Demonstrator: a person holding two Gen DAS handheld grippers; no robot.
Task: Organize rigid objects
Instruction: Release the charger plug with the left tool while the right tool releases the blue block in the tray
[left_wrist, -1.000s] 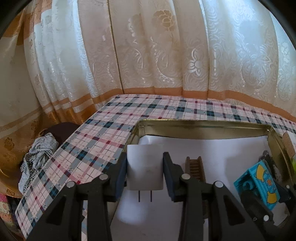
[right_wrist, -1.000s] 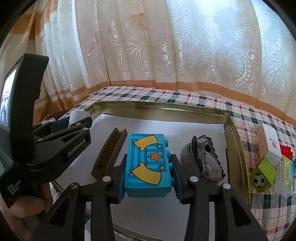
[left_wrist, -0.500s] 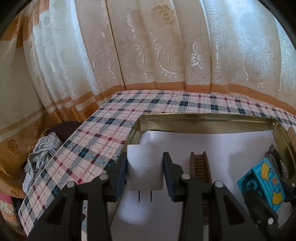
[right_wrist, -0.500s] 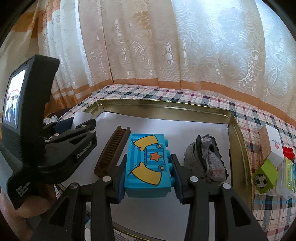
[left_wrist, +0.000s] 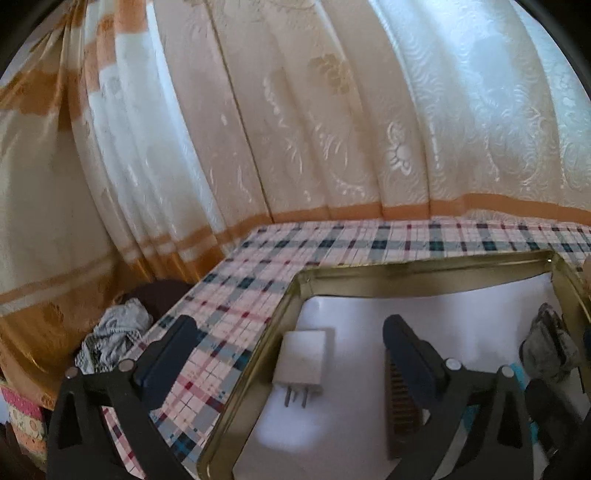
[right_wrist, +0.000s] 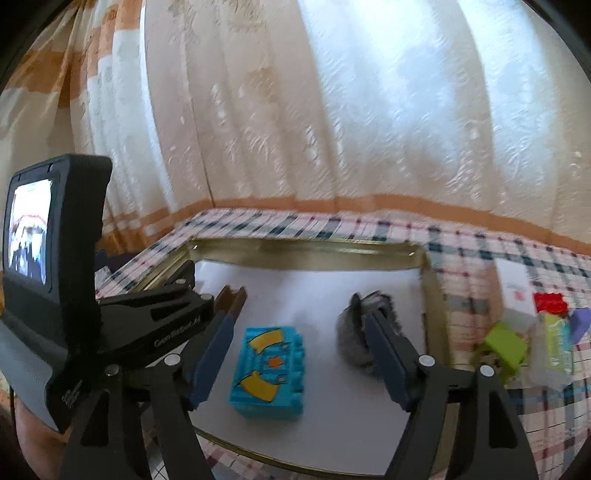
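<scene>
text: "GenRobot.AI" | on: left gripper (right_wrist: 184, 275) side arm | other print: unreadable

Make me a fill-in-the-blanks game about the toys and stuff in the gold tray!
1. The white charger lies inside the gold tray with its metal prongs pointing toward the ____.
2. The blue block has a small orange ____ painted between two yellow shapes.
3. Both the left tool and the right tool are ____, gripping nothing.
4. The brown comb lies to the ____ of the charger in the left wrist view.

Missing words: camera; star; open; right
</scene>
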